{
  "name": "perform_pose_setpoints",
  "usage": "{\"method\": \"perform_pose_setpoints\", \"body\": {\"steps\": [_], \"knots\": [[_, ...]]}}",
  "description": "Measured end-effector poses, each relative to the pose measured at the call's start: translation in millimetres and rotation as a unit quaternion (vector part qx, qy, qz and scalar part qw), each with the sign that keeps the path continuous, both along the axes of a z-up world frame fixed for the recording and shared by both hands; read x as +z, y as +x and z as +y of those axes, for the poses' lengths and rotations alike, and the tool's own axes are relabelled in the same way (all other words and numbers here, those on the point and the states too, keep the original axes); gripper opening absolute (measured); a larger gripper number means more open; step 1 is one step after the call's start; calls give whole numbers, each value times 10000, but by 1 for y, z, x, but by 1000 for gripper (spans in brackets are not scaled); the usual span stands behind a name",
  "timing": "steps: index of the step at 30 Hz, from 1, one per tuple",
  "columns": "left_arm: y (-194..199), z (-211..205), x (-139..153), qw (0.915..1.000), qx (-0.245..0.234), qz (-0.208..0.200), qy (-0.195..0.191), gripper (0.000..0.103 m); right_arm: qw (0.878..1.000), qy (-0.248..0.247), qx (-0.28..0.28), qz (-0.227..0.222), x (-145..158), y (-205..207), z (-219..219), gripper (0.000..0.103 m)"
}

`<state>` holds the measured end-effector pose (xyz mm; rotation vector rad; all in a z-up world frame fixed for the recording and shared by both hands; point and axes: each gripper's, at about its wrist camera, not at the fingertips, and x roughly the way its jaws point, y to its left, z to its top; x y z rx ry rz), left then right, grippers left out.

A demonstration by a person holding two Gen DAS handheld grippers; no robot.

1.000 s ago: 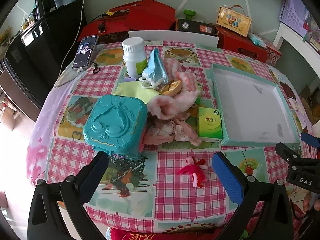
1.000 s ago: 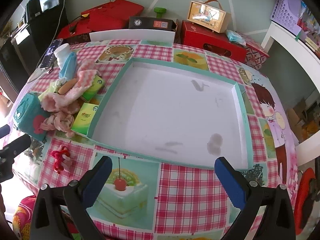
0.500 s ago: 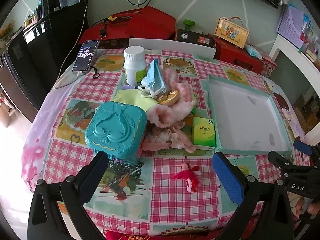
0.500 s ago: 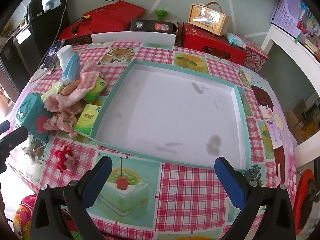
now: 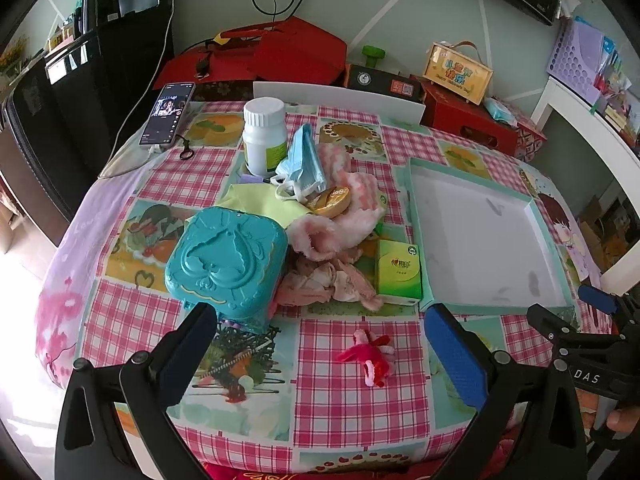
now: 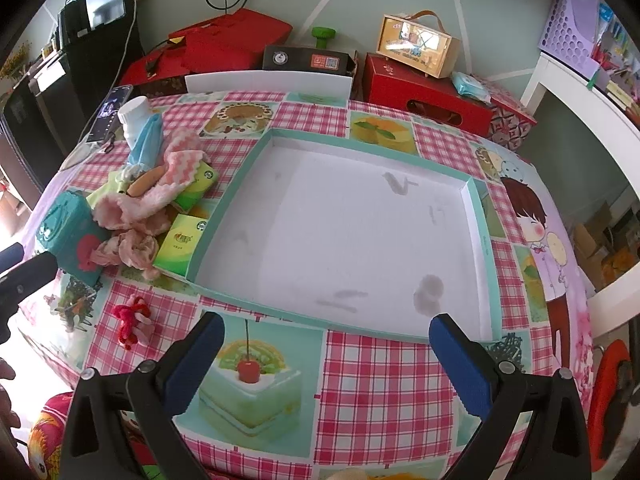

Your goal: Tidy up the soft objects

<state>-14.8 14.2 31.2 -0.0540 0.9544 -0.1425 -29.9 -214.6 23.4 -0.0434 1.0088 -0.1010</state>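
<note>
1. Hovering over the near edge of the worktop (image 5: pixel 340 400), the left hand-held gripper (image 5: pixel 320 356) has its blue-padded fingers spread wide, nothing between them.
2. Just ahead of it, between the fingers' line of sight, lies a small red and pink soft toy (image 5: pixel 370 358), alone on the checked cloth.
3. Beyond its left finger stands a teal plastic case (image 5: pixel 226 258); ahead and slightly right of that lies a heap of soft things: a pink fluffy cloth (image 5: pixel 340 216), a crumpled pale-pink fabric (image 5: pixel 328 284), a blue face mask (image 5: pixel 304 160) and a yellow-green cloth (image 5: pixel 256 200).
4. A green tissue pack (image 5: pixel 398 270) sits touching the heap, just beside the tray's left wall.
5. A white bottle (image 5: pixel 264 136) stands at the far side of the heap.
6. The right hand-held gripper (image 6: pixel 326 364) is likewise spread and empty, facing the teal-rimmed white tray (image 6: pixel 480 216) directly ahead; the toy lies off to its left.
</note>
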Motion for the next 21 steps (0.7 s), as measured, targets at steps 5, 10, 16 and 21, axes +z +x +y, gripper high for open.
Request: {"method": "perform_pose_setpoints", "body": {"steps": [5,10,16,21], "knots": [[0,1,1,10000,33,-48,49,103,10000,16,-6,-5,0,-1,-1,103],[0,2,1,9999,68,-60,42,103,10000,16,8,-17,0,-1,-1,103],[0,2,2,9999,59,-85,24,103,10000,-36,80,-32,0,-1,2,103],[0,1,2,9999,64,-92,19,103,9999,-82,135,19,-2,0,4,103]]}}
